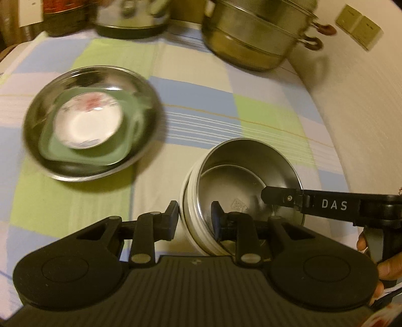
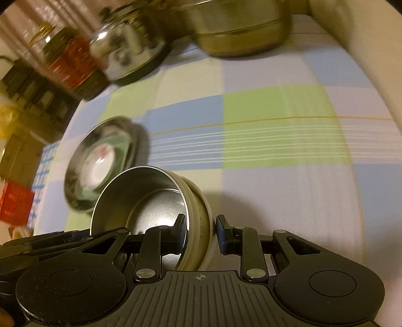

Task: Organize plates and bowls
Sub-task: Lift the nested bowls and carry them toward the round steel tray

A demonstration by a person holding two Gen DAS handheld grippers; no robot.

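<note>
Covering the whole counter (image 1: pixel 201 105) is a checked cloth (image 2: pixel 271 120) of blue, green and cream squares. At the far edge of the counter a large stacked steel pot (image 1: pixel 253 35) with brown side handles is seen, and toward the far left corner a shiny domed lid (image 1: pixel 130 17) and a red-labelled jar (image 2: pixel 67 63) are set; all three are blurred.

Toward the left edge, a wide steel plate (image 1: pixel 83 166) is laid flat on the cloth. In it a green dish (image 1: pixel 108 151) is nested, and in that a small white bowl (image 1: pixel 88 123) with a pink flower pattern is seated.

Near the front edge, well apart from the plate stack, a steel bowl (image 1: pixel 246 166) with a white outer shell is held tilted. Its wall is clamped from two sides. By the left gripper (image 1: pixel 194 217) the near rim is grasped, one finger outside against the white shell and one inside on the steel. By the right gripper (image 2: pixel 201 230) the opposite side is pinched the same way, with its fingers (image 2: pixel 179 234) pressed on the inner steel and the outer shell.

At the right edge of the left wrist view, part of a hand (image 1: pixel 377 261) is seen on the handle of the right gripper.
</note>
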